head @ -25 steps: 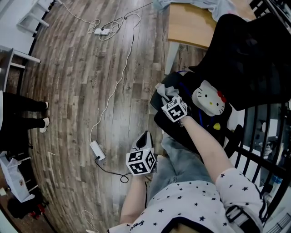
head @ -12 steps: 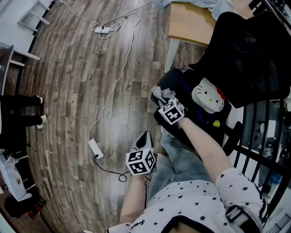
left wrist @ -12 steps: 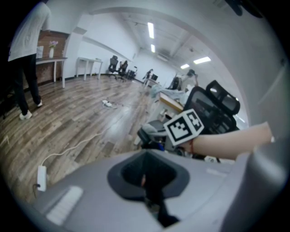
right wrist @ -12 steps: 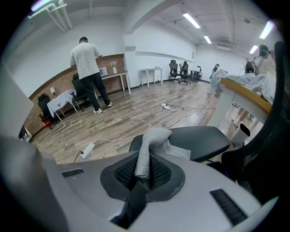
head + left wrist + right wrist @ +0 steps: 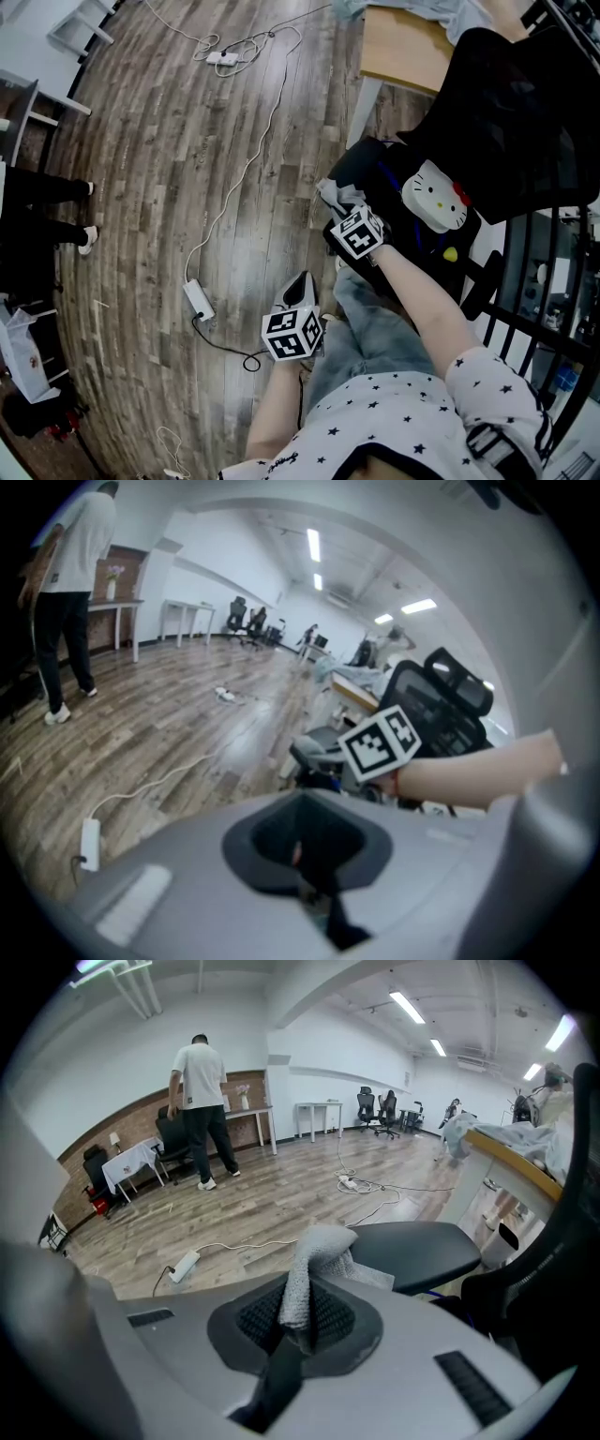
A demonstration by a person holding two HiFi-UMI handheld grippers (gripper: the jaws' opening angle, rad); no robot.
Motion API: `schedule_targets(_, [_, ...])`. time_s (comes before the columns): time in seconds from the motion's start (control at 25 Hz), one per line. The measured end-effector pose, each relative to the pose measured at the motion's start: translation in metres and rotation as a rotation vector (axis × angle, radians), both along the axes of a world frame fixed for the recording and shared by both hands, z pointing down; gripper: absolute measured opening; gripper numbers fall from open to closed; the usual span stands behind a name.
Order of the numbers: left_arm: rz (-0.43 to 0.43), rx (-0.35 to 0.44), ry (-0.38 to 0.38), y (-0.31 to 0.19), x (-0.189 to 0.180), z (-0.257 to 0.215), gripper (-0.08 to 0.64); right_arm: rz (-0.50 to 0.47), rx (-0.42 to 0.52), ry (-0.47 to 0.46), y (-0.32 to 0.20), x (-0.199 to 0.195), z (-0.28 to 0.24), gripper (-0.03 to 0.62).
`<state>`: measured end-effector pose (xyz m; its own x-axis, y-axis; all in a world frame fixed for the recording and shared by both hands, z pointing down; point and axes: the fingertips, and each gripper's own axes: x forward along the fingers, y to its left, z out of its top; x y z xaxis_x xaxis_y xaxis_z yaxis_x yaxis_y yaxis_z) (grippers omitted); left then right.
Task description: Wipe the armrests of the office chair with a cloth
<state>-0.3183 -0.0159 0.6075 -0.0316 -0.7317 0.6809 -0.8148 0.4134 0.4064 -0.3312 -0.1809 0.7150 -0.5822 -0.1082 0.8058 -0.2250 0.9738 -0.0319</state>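
The black office chair (image 5: 506, 112) stands at the right of the head view, with a white cat-face cushion (image 5: 434, 195) on its seat. My right gripper (image 5: 295, 1321) is shut on a grey cloth (image 5: 314, 1260), whose bunched end rests on the near edge of the black armrest (image 5: 422, 1251). In the head view the cloth (image 5: 336, 195) lies on that armrest (image 5: 354, 169), just beyond the right gripper (image 5: 349, 217). My left gripper (image 5: 300, 286) hangs over the floor beside my knee, shut and holding nothing. The left gripper (image 5: 305, 855) view shows the same armrest (image 5: 314, 752) ahead.
White cables and a power strip (image 5: 199, 300) run across the wooden floor at the left. A wooden desk (image 5: 403, 52) stands behind the chair. Black metal bars (image 5: 534, 309) close the right side. A person (image 5: 202, 1110) stands far off by a table.
My right gripper has slid the cloth a little toward me along the armrest. The left gripper has stayed where it was.
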Motion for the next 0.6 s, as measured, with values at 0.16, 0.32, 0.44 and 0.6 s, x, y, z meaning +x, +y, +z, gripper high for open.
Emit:
schedule_targets(0.16, [-0.004,0.005,-0.007,0.006,-0.001,-0.003,0.003,-0.03,-0.008,0.017,0.012,0.001,0.004,0.026])
schedule_targets(0.32, [0.0,0.022,-0.017,0.009,0.0,-0.009,0.003,-0.051,0.033,0.031,0.014,0.002,0.003,0.026])
schedule_targets(0.44, [0.001,0.025,-0.024,0.014,0.002,-0.01,0.003,-0.021,0.023,0.009,0.015,0.003,-0.004,0.026])
schedule_targets(0.6, [0.004,0.038,-0.029,0.021,0.009,-0.016,0.003,-0.006,0.029,-0.01,0.025,0.013,-0.014,0.026])
